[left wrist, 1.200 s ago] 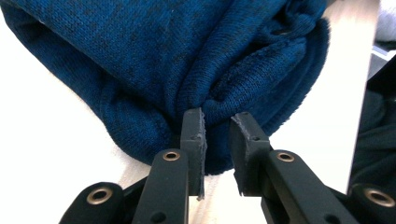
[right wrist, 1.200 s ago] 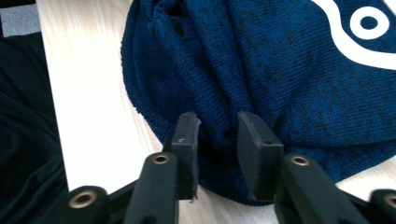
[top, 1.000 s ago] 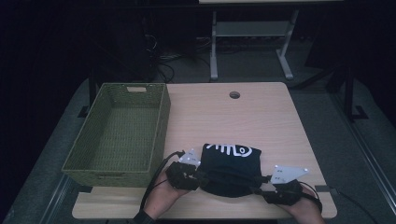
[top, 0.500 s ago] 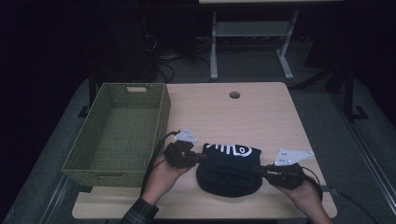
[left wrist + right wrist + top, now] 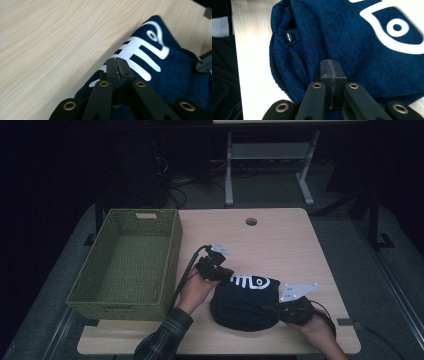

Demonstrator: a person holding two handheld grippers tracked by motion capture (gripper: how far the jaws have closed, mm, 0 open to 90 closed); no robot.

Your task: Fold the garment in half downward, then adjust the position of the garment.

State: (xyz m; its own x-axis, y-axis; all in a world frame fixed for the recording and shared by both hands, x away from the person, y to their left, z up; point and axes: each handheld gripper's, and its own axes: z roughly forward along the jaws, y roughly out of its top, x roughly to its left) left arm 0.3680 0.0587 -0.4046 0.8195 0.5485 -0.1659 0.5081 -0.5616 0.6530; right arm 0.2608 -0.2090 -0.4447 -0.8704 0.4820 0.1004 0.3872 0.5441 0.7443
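A folded navy knit garment (image 5: 245,302) with a white print lies near the table's front edge. My left gripper (image 5: 226,276) is at its far left corner, over the print, jaws shut flat together (image 5: 117,61) with no cloth visible between the pads. My right gripper (image 5: 274,310) lies at the garment's near right side. Its jaws have just been closing and now stand shut (image 5: 330,62) over the knit (image 5: 362,37), pads meeting with no fabric seen between them. A small dark button (image 5: 290,37) sits in a fold.
A green woven basket (image 5: 172,250), empty, stands on the left part of the wooden table (image 5: 280,240). A round cable hole (image 5: 251,221) is near the far edge. Dark floor and a desk frame lie beyond.
My left gripper moved away from the front edge, up along the garment's left side to its far corner. The right gripper shifted slightly. The garment looks more bunched.
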